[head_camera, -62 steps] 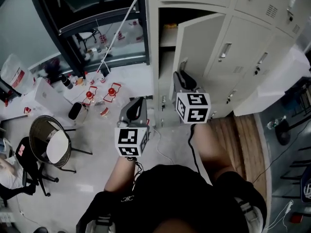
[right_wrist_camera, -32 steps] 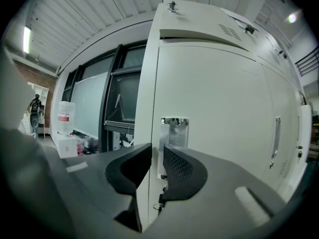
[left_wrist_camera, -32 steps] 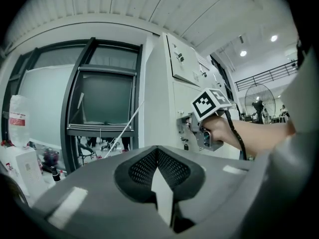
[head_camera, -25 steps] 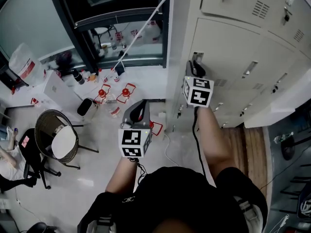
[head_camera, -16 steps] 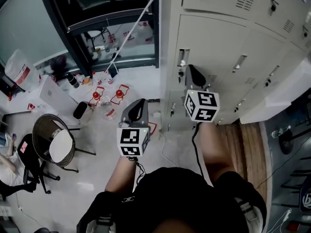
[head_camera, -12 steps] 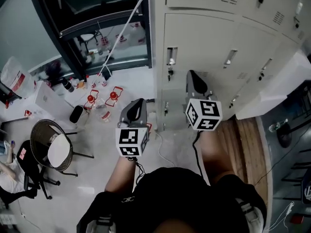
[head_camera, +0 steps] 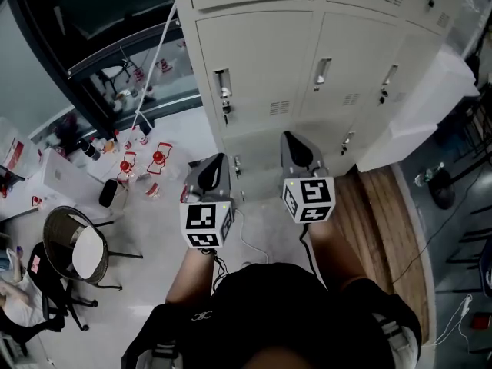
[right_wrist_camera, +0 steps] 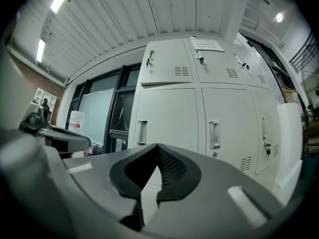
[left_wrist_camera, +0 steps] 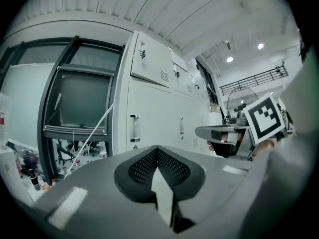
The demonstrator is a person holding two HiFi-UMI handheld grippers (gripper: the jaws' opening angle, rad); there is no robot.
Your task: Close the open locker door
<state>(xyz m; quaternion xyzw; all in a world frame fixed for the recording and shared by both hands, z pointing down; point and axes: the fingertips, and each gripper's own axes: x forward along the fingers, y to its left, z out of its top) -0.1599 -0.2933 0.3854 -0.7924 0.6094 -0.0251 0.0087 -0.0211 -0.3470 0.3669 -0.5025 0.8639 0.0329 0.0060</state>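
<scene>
The cream lockers (head_camera: 307, 68) fill the top of the head view, and every door in sight lies flush. The lower-left locker door (head_camera: 257, 75) is closed; its handle (head_camera: 224, 91) sits at its left edge. Both grippers point level at the lockers and stand well back from them. My left gripper (head_camera: 214, 164) is shut and empty. My right gripper (head_camera: 294, 141) is also shut with nothing in it. In the left gripper view the jaws of my left gripper (left_wrist_camera: 157, 148) meet in front of the closed door (left_wrist_camera: 149, 118). The right gripper view shows my right gripper (right_wrist_camera: 157, 146) before the same door (right_wrist_camera: 167, 118).
A dark-framed glass partition (head_camera: 100, 60) stands left of the lockers. Bottles and red-capped items (head_camera: 142, 164) litter the floor there, beside a wicker chair (head_camera: 73, 244). A white cable (head_camera: 246, 237) runs over the floor by the lockers. A wooden strip (head_camera: 384, 221) lies at the right.
The locker door stood open at first; my right gripper pushed it flush against the lockers. Since then both grippers have drawn back from the lockers, and the right has come away from the door.
</scene>
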